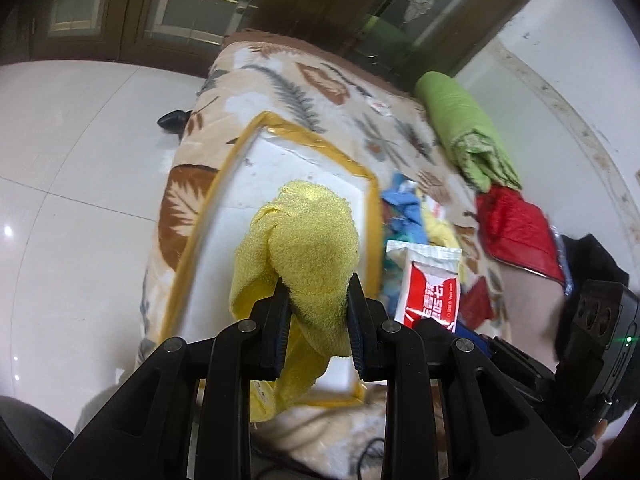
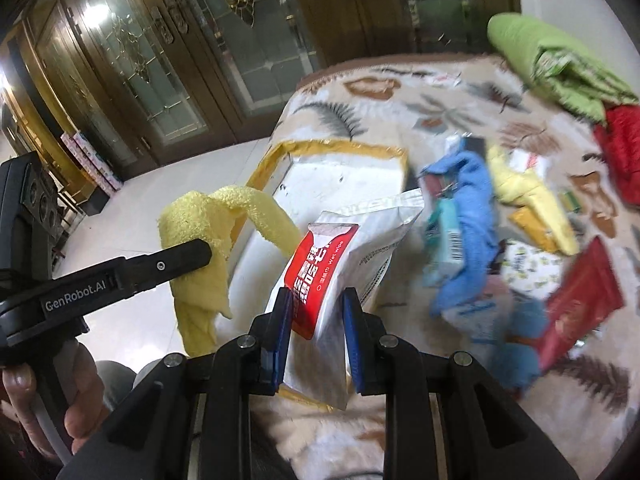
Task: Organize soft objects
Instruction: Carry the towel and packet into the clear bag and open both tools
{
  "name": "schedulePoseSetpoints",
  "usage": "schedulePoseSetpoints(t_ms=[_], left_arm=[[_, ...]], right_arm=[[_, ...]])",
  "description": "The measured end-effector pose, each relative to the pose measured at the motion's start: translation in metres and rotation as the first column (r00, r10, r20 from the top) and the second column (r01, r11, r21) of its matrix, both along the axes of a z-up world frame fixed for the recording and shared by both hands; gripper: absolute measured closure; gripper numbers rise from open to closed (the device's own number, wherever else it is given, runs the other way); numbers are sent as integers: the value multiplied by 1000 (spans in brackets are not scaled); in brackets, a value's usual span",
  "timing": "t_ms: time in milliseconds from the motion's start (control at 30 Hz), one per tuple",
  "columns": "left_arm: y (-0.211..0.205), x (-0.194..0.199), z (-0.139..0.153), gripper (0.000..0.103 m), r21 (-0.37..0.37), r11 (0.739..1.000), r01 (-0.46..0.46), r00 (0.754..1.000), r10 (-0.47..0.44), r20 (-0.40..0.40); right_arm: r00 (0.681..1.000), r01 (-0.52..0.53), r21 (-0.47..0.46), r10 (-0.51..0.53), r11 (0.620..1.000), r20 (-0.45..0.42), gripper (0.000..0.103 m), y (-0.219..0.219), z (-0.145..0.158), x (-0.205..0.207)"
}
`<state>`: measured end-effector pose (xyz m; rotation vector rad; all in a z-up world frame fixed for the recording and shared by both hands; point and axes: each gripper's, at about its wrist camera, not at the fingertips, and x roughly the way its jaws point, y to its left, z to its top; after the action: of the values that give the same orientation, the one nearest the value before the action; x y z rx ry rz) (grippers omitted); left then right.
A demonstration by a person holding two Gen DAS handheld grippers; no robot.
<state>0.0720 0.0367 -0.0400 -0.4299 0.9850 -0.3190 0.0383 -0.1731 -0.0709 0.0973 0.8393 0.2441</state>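
A white tiled floor (image 1: 72, 184) is seen across the left of the left wrist frame, and a small dark object (image 1: 173, 121) lies on it beside the bed's edge. Dark wooden doors with leaded glass panels (image 2: 168, 52) fill the upper left of the right wrist frame. Patterned boxes (image 2: 90, 160) are stacked against them at far left.

Crumpled yellow towel (image 1: 308, 248) and red-white wet-wipe packet (image 2: 332, 280) held above white box (image 1: 280, 172)
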Motion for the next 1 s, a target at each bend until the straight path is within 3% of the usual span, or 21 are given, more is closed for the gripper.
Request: schedulePoseSetpoints(t_ms=[133,367,567,667,733,767,800,1000], left_arm=[[2,18,-19,79,26,1000,1,999,0,-35],[-1,29,-63,77,66,998,3,992,5,-127],[-7,29,-82,69,17,998,67,977,-62,-203],[-1,27,-82,67,-26,998,55,975,-59,-214],[7,23,-74,56,-32,999,26,978,-32,-204],[11,19,-68,48,-25,1000,7,983,-12,-185],[15,15,-61,46,-22,1000,-13,987,9,-161],[14,-21,-17,46,-76,994,-77,997,78,6]], right_arm=[[998,-15,14,16,1000,-55,79,8,-19,24],[991,-72,-56,65,996,-118,79,32,-47,38],[983,-73,-67,60,995,-172,73,34,-62,39],[983,-65,-50,56,997,-172,68,30,-60,36],[987,-62,-43,55,997,-153,50,28,-53,32],[989,-61,-41,55,997,-134,45,27,-48,27],[992,-61,-41,56,997,-115,42,26,-42,24],[998,-54,-27,53,998,-13,42,1,-7,-14]])
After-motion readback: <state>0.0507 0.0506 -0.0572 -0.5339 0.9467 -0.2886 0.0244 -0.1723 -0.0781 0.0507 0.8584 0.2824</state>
